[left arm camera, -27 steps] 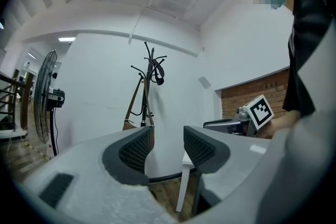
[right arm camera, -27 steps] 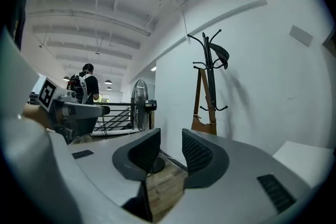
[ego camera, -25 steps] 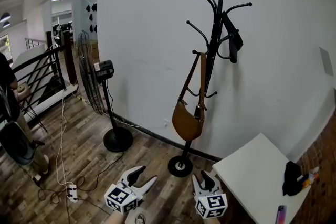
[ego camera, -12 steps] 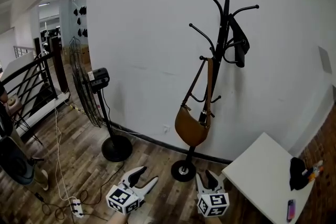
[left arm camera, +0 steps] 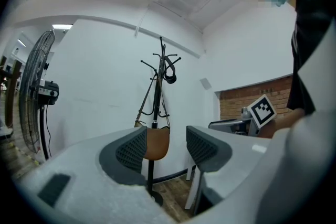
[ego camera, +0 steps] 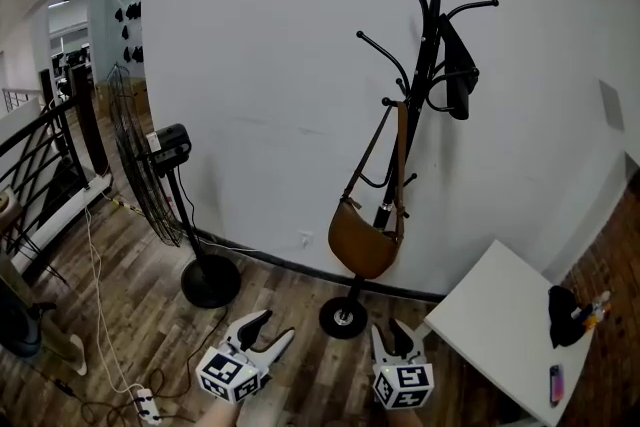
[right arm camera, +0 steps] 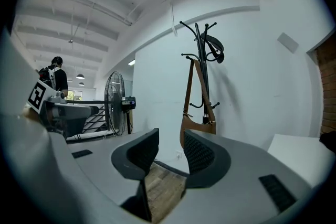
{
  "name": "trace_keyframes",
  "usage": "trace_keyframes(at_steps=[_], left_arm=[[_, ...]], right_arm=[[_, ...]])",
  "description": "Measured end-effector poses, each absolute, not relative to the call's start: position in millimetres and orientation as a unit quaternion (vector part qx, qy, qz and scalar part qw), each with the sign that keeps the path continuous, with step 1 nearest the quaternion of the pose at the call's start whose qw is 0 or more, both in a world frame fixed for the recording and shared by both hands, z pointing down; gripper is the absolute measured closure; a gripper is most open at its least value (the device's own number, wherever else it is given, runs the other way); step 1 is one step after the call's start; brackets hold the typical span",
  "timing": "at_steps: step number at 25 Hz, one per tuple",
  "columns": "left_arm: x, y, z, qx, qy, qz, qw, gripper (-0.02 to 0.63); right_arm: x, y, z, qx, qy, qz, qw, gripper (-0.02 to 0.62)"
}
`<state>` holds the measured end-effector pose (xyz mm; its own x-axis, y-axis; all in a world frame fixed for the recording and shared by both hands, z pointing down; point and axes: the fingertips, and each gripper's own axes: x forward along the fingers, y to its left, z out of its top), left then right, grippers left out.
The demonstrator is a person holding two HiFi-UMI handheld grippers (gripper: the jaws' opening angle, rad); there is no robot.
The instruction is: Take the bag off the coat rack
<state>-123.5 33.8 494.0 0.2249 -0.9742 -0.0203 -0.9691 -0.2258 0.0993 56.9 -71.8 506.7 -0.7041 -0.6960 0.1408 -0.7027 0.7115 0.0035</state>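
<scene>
A tan leather bag (ego camera: pixel 365 240) hangs by its long strap from a hook of the black coat rack (ego camera: pixel 425 65) against the white wall. Both grippers are low in the head view, well short of the rack's base. My left gripper (ego camera: pixel 272 327) is open and empty; in its own view the bag (left arm camera: pixel 156 143) shows far off between its pads. My right gripper (ego camera: pixel 392 335) is open too. Its jaws have just been closing a little, with nothing between them. In its view the bag (right arm camera: pixel 202 124) and coat rack (right arm camera: pixel 202 60) stand far ahead.
A black item (ego camera: pixel 455 65) hangs on an upper hook. A standing fan (ego camera: pixel 150 165) is left of the rack. A white table (ego camera: pixel 500 320) at right carries a black object (ego camera: pixel 562 315) and a phone (ego camera: pixel 555 383). Cable and a power strip (ego camera: pixel 145 405) lie on the wooden floor.
The view has swung right and come nearer to the wall and rack. Both grippers have moved forward with it. The person at the left edge has dropped out of the head view.
</scene>
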Motion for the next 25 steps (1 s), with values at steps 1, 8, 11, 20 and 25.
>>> trace_keyframes(at_steps=[1,8,11,20,25], left_arm=[[-124,30,496,0.784,-0.618,-0.039,0.034,0.377],[-130,-10,501,0.792,-0.608,-0.034,0.041,0.377],[-136,-29,502,0.791,-0.609,-0.027,0.038,0.379],[-151,-113,500,0.791,-0.611,-0.019,0.027,0.380],[-156,-161,498,0.789,-0.614,-0.019,0.017,0.380]], right_arm=[[58,-75,508,0.383,-0.921,0.026,0.068,0.466],[56,-113,513,0.401,-0.913,0.037,0.067,0.469],[48,-135,518,0.399,-0.913,0.042,0.069,0.469],[22,-214,518,0.384,-0.920,0.042,0.066,0.469],[15,-257,518,0.375,-0.924,0.039,0.072,0.469]])
